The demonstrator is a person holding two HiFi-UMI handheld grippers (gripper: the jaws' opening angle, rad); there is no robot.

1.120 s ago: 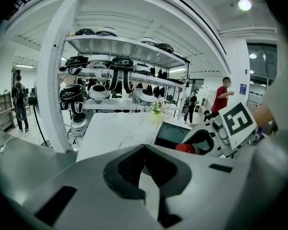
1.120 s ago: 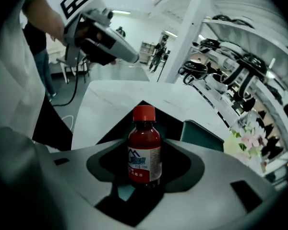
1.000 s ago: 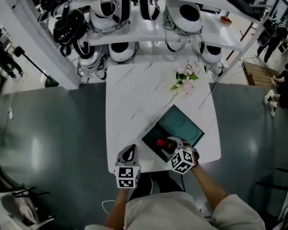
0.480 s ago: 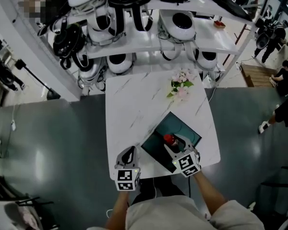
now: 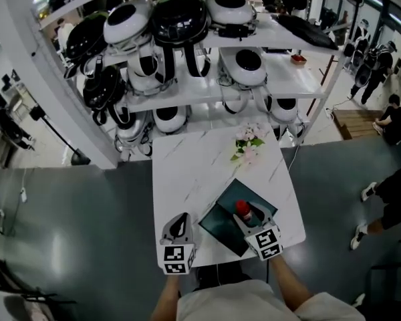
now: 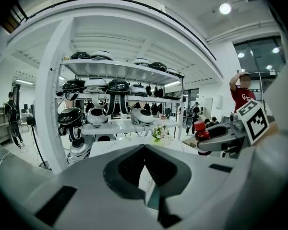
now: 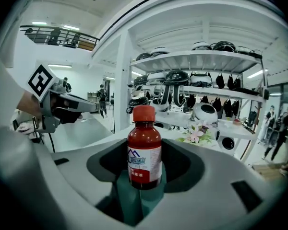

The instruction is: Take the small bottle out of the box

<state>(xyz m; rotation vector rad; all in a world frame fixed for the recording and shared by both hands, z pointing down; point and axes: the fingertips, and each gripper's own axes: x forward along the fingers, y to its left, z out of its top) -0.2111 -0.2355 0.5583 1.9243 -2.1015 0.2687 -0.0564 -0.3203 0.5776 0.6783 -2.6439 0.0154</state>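
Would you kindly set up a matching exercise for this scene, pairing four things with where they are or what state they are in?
Things:
1. small bottle
2. box
3. flowers
4. left gripper

Places or states:
A. near the far edge of the table
B. teal, lying on the near part of the table
C. clamped between the jaws of the right gripper
D. jaws together, holding nothing

Pairs: 1-C, 2-B, 3-A, 4-D
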